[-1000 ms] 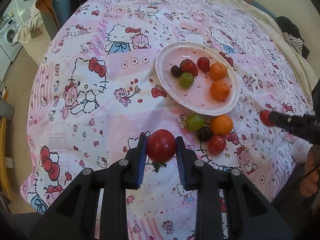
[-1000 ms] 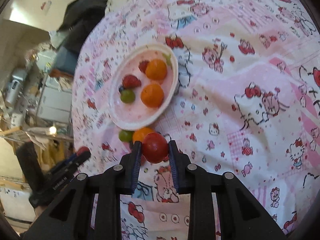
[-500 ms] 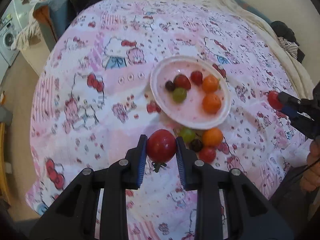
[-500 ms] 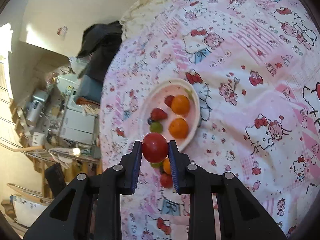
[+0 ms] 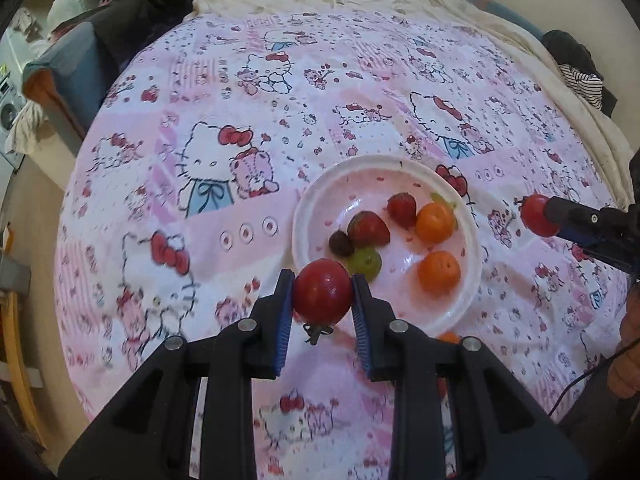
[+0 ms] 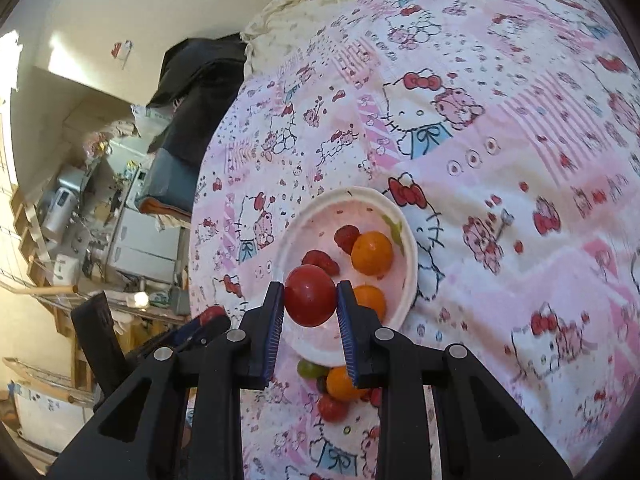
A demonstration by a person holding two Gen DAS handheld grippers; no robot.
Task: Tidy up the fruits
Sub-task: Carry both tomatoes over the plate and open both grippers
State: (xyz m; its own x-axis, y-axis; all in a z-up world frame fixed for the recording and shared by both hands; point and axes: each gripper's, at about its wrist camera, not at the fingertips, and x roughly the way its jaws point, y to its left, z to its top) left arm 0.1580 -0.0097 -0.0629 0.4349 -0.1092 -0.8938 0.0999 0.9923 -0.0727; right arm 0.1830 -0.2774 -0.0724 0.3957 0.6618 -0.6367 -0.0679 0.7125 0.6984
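My left gripper (image 5: 323, 294) is shut on a red tomato (image 5: 322, 293) with a green stem, held above the near rim of a white plate (image 5: 308, 200). The plate holds two oranges (image 5: 435, 222), two strawberries (image 5: 368, 229), a green grape (image 5: 365, 262) and a dark fruit (image 5: 340, 243). My right gripper (image 6: 310, 298) is shut on another red tomato (image 6: 310, 295) over the plate (image 6: 408, 240); it also shows at the right edge of the left wrist view as the right gripper (image 5: 540, 216). Loose fruits (image 6: 338, 384) lie on the cloth just below the plate.
A pink cartoon-print cloth (image 5: 200, 152) covers a rounded bed surface. Dark clothing (image 5: 136, 8) is piled at the far left, striped clothing (image 5: 580, 84) at the far right. A hand (image 5: 628, 352) shows at the right edge. Cluttered shelves (image 6: 80, 220) stand beyond the bed's edge.
Both grippers have moved forward toward the plate with their tomatoes; the plate now lies right behind each tomato. The loose fruits have slipped under the fingers of both grippers.
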